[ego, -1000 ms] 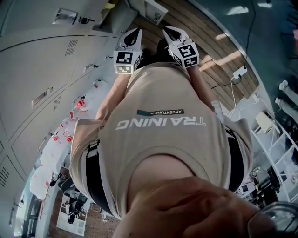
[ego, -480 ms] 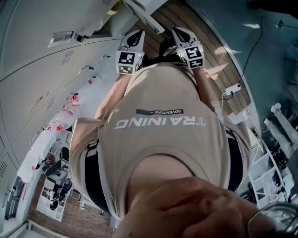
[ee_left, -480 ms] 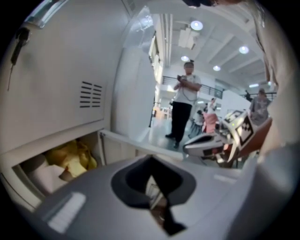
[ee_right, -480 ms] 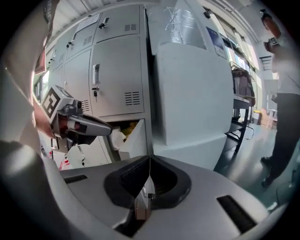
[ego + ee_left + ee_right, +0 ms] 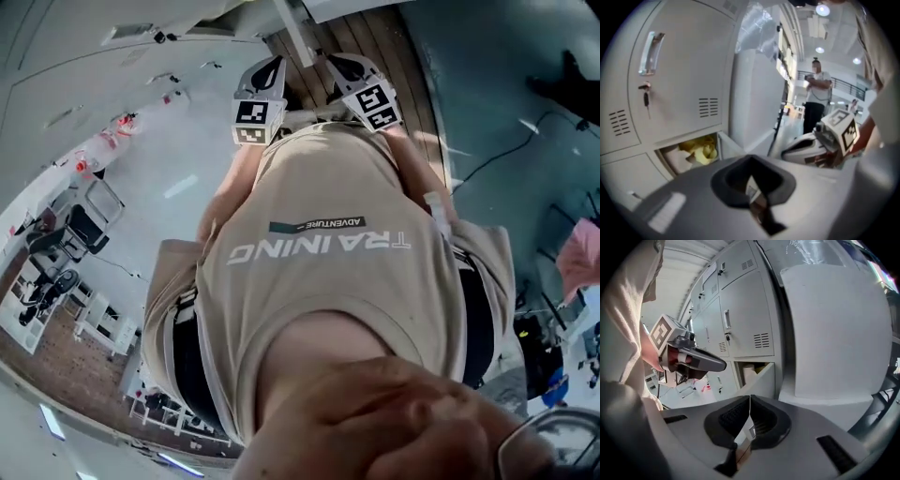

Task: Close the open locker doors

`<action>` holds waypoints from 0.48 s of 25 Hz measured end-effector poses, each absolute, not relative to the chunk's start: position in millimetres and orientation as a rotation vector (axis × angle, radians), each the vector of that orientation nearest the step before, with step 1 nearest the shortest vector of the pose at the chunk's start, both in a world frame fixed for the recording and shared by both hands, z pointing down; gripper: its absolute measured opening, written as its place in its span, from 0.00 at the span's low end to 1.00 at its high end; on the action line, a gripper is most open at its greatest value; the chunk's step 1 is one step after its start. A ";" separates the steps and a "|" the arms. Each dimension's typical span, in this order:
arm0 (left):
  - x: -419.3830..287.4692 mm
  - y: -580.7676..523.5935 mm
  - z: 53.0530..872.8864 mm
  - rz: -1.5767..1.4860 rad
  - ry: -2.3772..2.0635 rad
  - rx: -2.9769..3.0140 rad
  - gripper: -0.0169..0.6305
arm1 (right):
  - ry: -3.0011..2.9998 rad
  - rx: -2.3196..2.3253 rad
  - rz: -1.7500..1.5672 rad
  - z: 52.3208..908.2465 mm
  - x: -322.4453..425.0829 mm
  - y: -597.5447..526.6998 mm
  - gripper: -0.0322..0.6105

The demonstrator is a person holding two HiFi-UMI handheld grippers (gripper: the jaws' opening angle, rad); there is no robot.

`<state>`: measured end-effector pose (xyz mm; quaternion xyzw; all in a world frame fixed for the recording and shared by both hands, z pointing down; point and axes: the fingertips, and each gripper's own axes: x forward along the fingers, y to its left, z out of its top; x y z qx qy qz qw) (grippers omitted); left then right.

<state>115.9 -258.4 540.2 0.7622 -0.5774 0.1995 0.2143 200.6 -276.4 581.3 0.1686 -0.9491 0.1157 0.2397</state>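
**Keep the jaws closed and push the door by its free edge**

The open locker door (image 5: 763,379) stands ajar on a lower-row compartment at the end of the locker bank (image 5: 689,70). It sits directly under the locker with the handle (image 5: 648,46) and the hanging key (image 5: 645,97), and it swings out toward you. Inside the compartment sit something yellow (image 5: 702,149) and a pale roll (image 5: 749,371).

Your left gripper (image 5: 752,178) and right gripper (image 5: 749,416) each have their jaws pressed together with nothing between them, and neither touches the door. That looks right for a push, so leave them closed. Bring one gripper to the door's outer face, near the edge farthest from the bank. Press steadily until the door lies flush with the bank's front. Check that the contents don't jut past the opening's edge and stop the door.
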 end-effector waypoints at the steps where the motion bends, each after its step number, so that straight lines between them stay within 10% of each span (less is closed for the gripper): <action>1: 116.2 -253.8 535.5 0.542 -1.628 2.086 0.02 | -2.596 0.422 0.306 578.1 199.4 -276.3 0.07; 12: 101.4 -205.8 532.1 0.473 -1.711 1.939 0.02 | -2.527 0.273 0.366 578.3 180.4 -255.2 0.07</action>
